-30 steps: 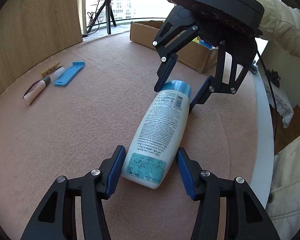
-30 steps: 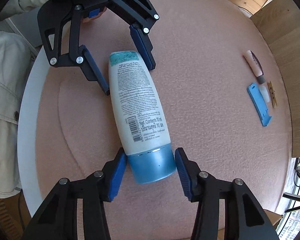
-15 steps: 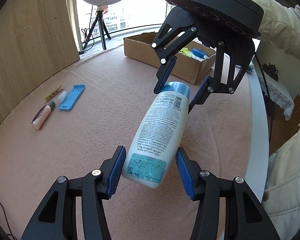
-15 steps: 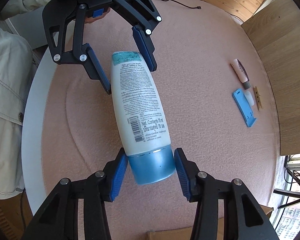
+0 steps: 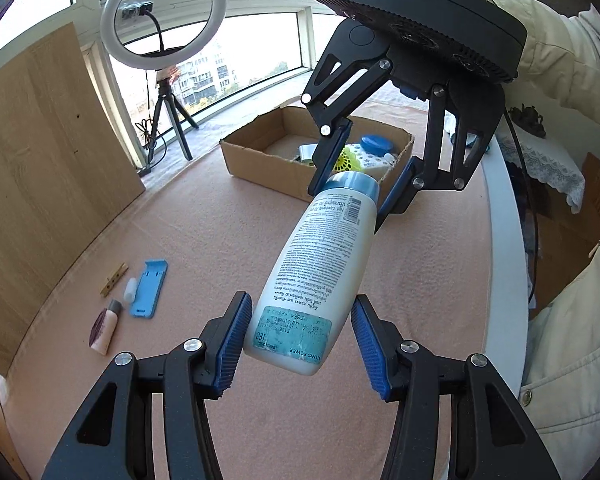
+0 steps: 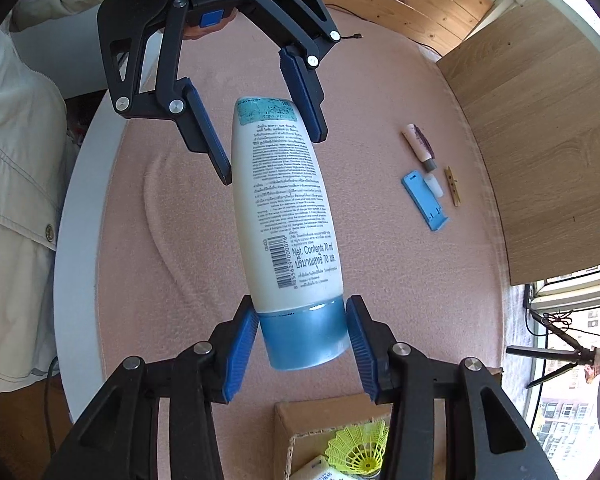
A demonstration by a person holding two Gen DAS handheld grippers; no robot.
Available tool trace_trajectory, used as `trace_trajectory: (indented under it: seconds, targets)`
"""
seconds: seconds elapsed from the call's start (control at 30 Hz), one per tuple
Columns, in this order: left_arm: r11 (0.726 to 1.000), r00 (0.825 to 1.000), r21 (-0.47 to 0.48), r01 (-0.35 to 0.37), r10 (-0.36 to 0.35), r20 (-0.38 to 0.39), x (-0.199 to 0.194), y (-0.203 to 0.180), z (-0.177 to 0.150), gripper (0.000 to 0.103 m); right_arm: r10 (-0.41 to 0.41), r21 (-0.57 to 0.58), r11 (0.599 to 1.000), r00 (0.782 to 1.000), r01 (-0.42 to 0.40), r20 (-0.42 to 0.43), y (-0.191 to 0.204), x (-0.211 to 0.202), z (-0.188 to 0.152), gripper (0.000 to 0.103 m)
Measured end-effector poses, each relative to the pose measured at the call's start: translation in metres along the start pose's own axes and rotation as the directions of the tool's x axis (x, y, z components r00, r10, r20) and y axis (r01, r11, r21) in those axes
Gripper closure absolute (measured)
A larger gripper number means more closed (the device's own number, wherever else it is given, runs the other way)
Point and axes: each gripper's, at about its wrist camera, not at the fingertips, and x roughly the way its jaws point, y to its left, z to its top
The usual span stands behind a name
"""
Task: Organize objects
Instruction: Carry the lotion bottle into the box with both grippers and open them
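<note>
While the table lies below, we hold the white bottle (image 5: 320, 264) in the air between both grippers

We note the right gripper (image 6: 302, 338) has its blue pads closed on the blue cap (image 6: 306, 336), whereas the left gripper (image 5: 298, 338) straddles the bottle's base with a visible gap at the right pad, so we cannot tell whether it grips. We find the bottle clear of the pink table mat (image 5: 220, 240), cap end nearest the cardboard box (image 5: 260, 160), which contains a yellow shuttlecock (image 6: 358, 450). We record a blue holder (image 6: 424, 200), a small tube (image 6: 420, 146) and a wooden clothespin (image 6: 453, 186) lying well apart on the mat
</note>
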Motion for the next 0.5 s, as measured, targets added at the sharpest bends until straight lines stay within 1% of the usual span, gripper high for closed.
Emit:
trace_trajectory:
  seconds: [0.13,0.27,0.5]
  targets:
    - [0.999,1.000,0.050,0.016,-0.016,0.007,0.014,-0.007,0.029,0.048,-0.032,0.040,0.999,0.999,0.032,-0.007,-0.005,-0.013,-0.022,0.062]
    - [0.995,0.999,0.092,0.043,-0.044,0.014,0.033,-0.015,0.056,0.048,-0.059,0.087,0.994,0.998,0.061,-0.025,-0.005,-0.027,-0.052,0.062]
    - [0.982,0.995,0.167,0.094,-0.099,0.023,0.072,-0.029,0.106,0.047,-0.091,0.172,0.980,0.994,0.100,-0.062,-0.012,-0.045,-0.103,0.062]
